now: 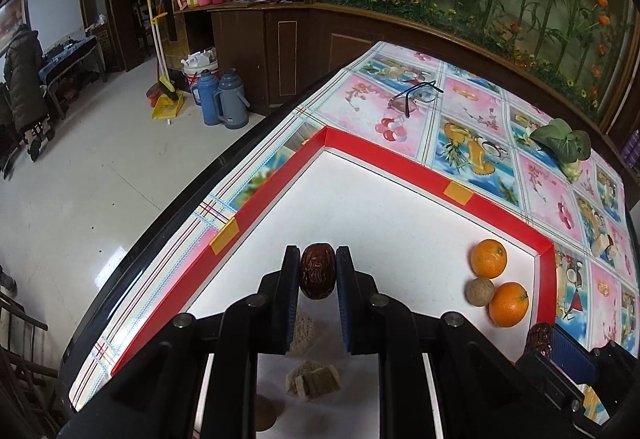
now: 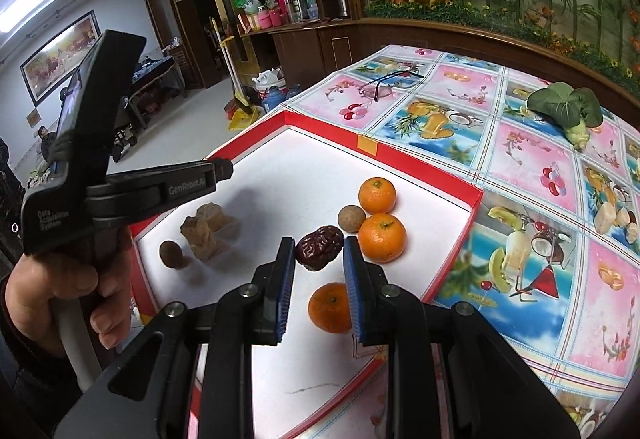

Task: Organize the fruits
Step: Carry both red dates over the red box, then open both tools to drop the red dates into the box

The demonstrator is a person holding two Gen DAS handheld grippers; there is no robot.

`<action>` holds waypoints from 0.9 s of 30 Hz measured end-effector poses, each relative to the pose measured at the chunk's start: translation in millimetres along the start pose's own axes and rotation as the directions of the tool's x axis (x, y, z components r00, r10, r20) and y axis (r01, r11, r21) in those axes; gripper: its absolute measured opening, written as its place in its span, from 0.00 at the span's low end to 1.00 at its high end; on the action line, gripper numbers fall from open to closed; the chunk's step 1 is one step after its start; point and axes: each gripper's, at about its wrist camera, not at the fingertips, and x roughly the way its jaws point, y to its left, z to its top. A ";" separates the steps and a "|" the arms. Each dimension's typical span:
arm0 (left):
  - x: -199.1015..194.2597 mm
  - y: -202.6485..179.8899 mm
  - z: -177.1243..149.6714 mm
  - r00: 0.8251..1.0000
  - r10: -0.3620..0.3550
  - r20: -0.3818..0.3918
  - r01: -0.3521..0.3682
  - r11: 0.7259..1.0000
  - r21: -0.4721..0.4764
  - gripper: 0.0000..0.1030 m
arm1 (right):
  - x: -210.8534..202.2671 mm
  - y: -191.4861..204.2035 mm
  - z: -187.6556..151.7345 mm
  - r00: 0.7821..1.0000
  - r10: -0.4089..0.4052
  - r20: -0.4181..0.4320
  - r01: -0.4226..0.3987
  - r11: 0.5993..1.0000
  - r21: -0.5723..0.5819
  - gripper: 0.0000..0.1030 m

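Note:
A white tray with a red rim [image 1: 404, 155] lies on the table. In the left wrist view my left gripper [image 1: 317, 259] is shut on a dark red date [image 1: 316, 271] above the tray floor. Two oranges [image 1: 488, 258] and a longan [image 1: 480, 291] sit in the tray's right corner. In the right wrist view my right gripper [image 2: 319, 243] is shut on a second red date [image 2: 320, 247], close to the oranges [image 2: 382, 237]. A third orange [image 2: 330, 307] lies under its fingers. The left gripper [image 2: 222, 171] reaches in from the left, its date hidden.
Beige snack chunks [image 2: 208, 229] and a brown longan [image 2: 170, 254] lie at the tray's left. Glasses [image 1: 416, 95] and a green vegetable [image 1: 564, 147] rest on the patterned tablecloth beyond. The table edge [image 1: 168, 239] drops to the floor on the left. A hand [image 2: 60, 279] holds the left gripper.

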 end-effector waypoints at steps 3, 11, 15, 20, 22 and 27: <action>1.0 1.1 0.0 1.000 0.007 -0.001 -0.007 1.000 -0.003 0.15 | 6.1 -2.3 2.1 1.000 0.000 -0.004 0.000 1.000 0.009 0.26; 8.5 3.1 1.5 1.000 0.005 -0.025 -0.005 1.000 -0.018 0.16 | 19.5 -5.4 0.2 1.000 0.000 -0.031 0.001 1.000 0.019 0.26; 5.6 5.2 2.2 1.000 0.015 -0.020 -0.016 0.999 -0.041 0.34 | 24.2 -5.7 -0.7 0.998 -0.013 -0.058 0.013 1.000 0.013 0.26; -9.6 13.3 2.9 1.000 0.030 0.006 -0.029 0.995 -0.093 0.61 | 11.6 -15.4 0.7 0.999 -0.037 -0.035 0.039 0.998 0.041 0.40; -18.7 14.5 2.3 0.999 0.040 0.024 -0.037 0.994 -0.101 0.70 | -2.0 -19.4 2.1 0.999 -0.045 -0.004 0.045 0.998 0.048 0.48; -39.0 9.6 -0.9 0.999 0.021 0.040 -0.017 0.995 -0.102 0.76 | -43.9 -34.7 0.4 0.991 -0.105 0.084 0.099 0.992 0.076 0.80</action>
